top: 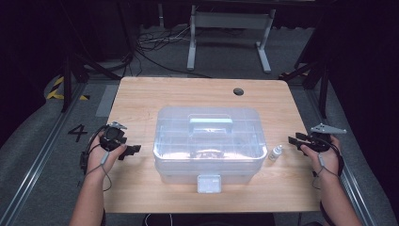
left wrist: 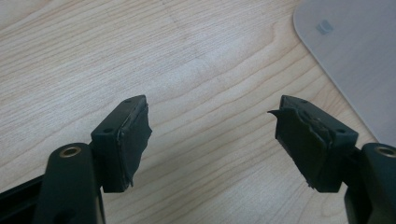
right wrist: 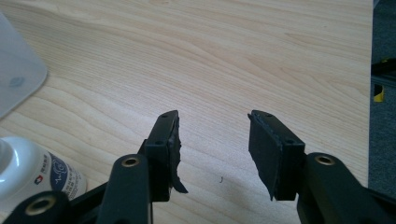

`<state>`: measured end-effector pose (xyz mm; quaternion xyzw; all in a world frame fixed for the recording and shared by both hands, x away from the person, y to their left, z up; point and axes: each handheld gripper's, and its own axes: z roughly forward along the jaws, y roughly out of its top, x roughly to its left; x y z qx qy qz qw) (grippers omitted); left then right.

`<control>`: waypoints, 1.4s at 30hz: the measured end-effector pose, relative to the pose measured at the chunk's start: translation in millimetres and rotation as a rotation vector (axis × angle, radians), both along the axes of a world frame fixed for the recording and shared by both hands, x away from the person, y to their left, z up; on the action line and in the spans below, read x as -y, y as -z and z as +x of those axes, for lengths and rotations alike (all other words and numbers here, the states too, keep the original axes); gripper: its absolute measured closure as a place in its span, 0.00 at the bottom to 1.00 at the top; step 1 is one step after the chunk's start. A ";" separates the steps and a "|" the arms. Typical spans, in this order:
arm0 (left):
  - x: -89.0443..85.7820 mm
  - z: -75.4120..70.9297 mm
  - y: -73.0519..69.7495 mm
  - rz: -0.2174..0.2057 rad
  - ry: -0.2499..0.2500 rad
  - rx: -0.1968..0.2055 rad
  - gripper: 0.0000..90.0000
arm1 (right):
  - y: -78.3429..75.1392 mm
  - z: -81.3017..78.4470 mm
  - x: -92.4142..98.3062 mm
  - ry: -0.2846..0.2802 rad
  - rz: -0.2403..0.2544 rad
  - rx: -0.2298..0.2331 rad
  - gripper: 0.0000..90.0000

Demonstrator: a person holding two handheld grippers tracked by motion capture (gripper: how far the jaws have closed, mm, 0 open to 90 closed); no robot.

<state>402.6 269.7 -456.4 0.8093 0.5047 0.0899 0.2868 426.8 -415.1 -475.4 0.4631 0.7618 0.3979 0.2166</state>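
A clear plastic storage box with a lid, a top handle and a front latch stands in the middle of the wooden table. A small white bottle stands just right of it, also seen as a white labelled bottle at the lower left of the right gripper view. My left gripper rests at the table's left edge, jaws wide apart over bare wood, box corner at upper right. My right gripper sits at the right edge, open with nothing between its jaws.
A round cable hole lies near the table's far edge. Beyond the table are a grey floor with cables and a white frame stand. Metal rails run along both sides of the table.
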 end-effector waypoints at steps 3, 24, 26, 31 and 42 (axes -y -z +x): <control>-1.8 -0.5 -1.2 -0.005 0.002 -0.010 0.31 | 0.5 0.1 -0.2 0.003 0.006 -0.010 0.59; -1.4 -10.3 -33.2 0.015 0.038 0.025 0.38 | -3.7 0.3 3.7 0.001 0.004 -0.005 0.58; 0.2 -12.7 -38.6 0.016 0.045 0.031 0.38 | -3.8 -0.2 3.9 0.003 0.007 -0.004 0.58; 6.7 -21.4 -59.0 0.024 0.073 0.053 0.41 | -5.8 -2.0 3.8 0.000 0.010 0.006 0.58; 24.5 -37.1 -93.4 0.006 0.142 0.121 0.42 | -6.1 -3.1 3.2 -0.002 0.009 -0.002 0.58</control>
